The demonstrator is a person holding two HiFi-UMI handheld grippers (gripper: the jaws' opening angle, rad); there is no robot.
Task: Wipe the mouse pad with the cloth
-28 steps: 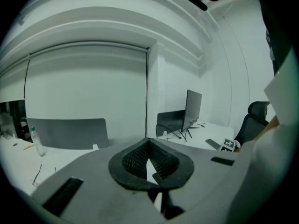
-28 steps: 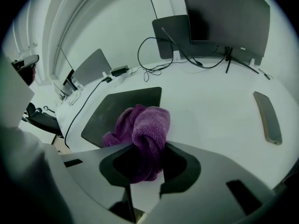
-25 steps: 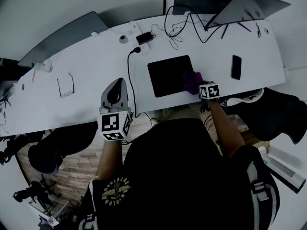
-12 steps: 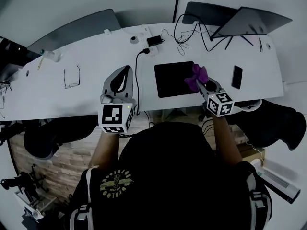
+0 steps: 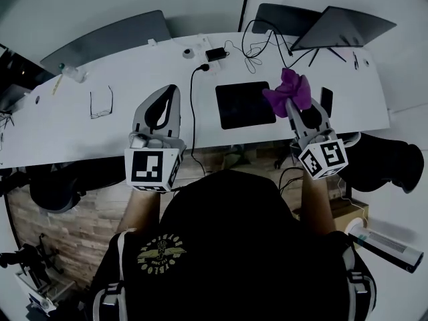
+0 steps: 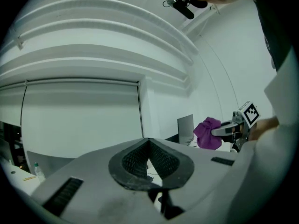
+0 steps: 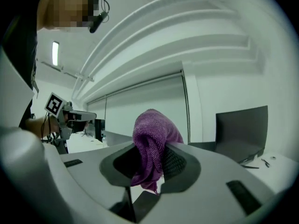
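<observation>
In the head view, your right gripper (image 5: 292, 105) is held up over the white table (image 5: 134, 85) with its jaws closed on the purple cloth (image 5: 289, 87). The cloth bunches above the tips and overlaps the right edge of the black mouse pad (image 5: 242, 104). The pad lies flat near the table's front edge, and from here you cannot tell how high above it the cloth hangs. A dark phone (image 5: 326, 99) just right of the pad is partly hidden behind the cloth and gripper. Your left gripper (image 5: 168, 93) is over the table just left of a black cable (image 5: 192, 112), well apart from the pad. In the left gripper view, the two ribbed pads meet at their tips with nothing between them. Beyond them you see the right gripper and cloth against a white wall, but not the pad. In the right gripper view, the cloth is pinched between the pads, one fold bulging over them and an end hanging below. A dark open laptop (image 7: 240, 132) stands at the right, and the pad is out of sight here too.
</observation>
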